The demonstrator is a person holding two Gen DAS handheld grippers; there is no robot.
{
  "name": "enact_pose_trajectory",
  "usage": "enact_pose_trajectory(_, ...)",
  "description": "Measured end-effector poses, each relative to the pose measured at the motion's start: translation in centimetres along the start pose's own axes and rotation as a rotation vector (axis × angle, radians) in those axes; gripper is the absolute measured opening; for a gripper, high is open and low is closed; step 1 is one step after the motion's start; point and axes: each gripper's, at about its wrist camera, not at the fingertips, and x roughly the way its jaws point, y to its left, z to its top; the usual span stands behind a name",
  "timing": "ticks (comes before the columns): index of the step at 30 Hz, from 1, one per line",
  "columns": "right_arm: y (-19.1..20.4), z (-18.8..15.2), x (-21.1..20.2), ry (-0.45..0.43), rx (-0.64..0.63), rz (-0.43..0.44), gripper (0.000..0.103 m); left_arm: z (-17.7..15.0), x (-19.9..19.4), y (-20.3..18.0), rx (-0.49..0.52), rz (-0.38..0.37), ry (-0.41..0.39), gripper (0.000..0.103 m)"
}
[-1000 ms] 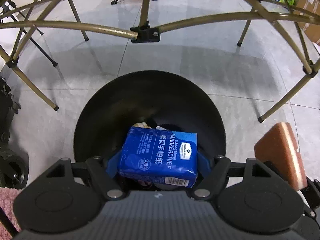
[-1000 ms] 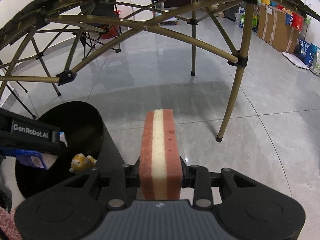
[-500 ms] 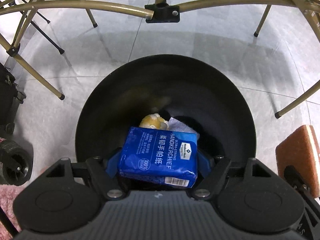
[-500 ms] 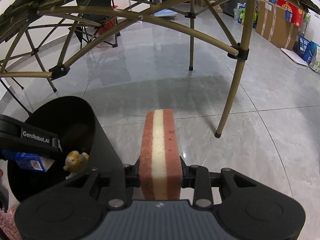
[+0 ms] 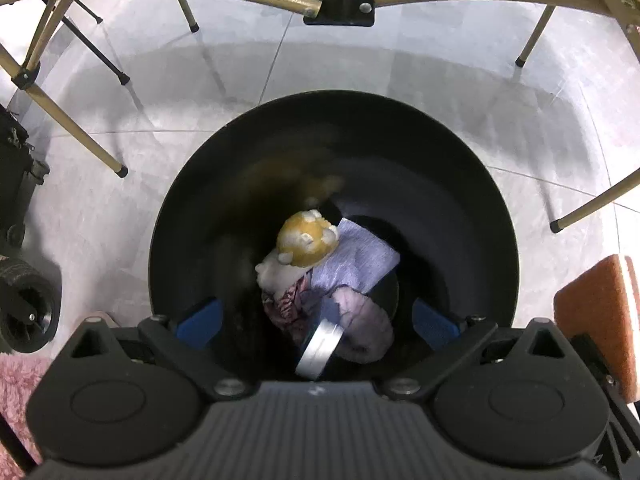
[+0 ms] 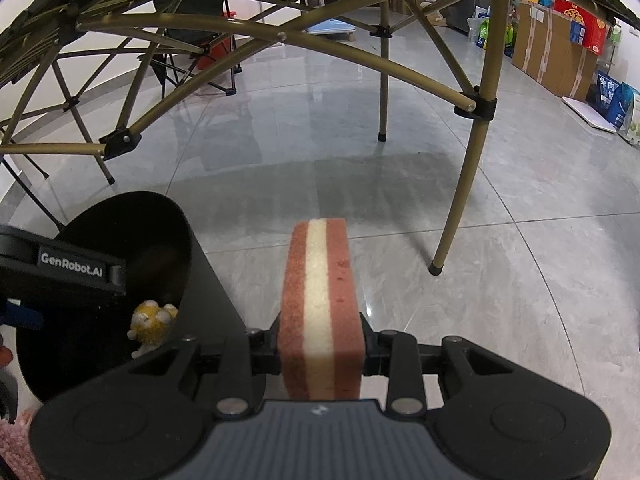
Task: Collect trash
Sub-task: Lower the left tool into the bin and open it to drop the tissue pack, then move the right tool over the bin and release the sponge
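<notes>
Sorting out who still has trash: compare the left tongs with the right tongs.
The left tongs are opening with nothing between them; the right tongs are clamped on a sponge. The left tongs hang over the black bin; the right tongs are beside it, over floor. Both have black bodies and point downward.

A glossy grey tiled floor [image 6: 500, 208] reflects soft overhead light. Gold metal folding frame legs with black joints [image 6: 476, 108] arch across it. Stacked brown cardboard boxes [image 6: 552, 52] line the far right wall; a dark folding chair [image 6: 188, 60], perhaps fabric, stands at the back left.
</notes>
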Motion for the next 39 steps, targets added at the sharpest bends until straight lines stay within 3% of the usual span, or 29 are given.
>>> enact_pose_trajectory(22,0.7,0.0,-1.2,-0.005,-0.023,0.004,0.031,-0.5,-2.0,0.2,0.038,-0.028,-0.036,0.103)
enact_pose_trajectory(39,5.2,1.2,-5.5,-0.055,-0.111,0.067,0.031,-1.0,-5.2,4.7,0.028,-0.011,-0.151,0.103)
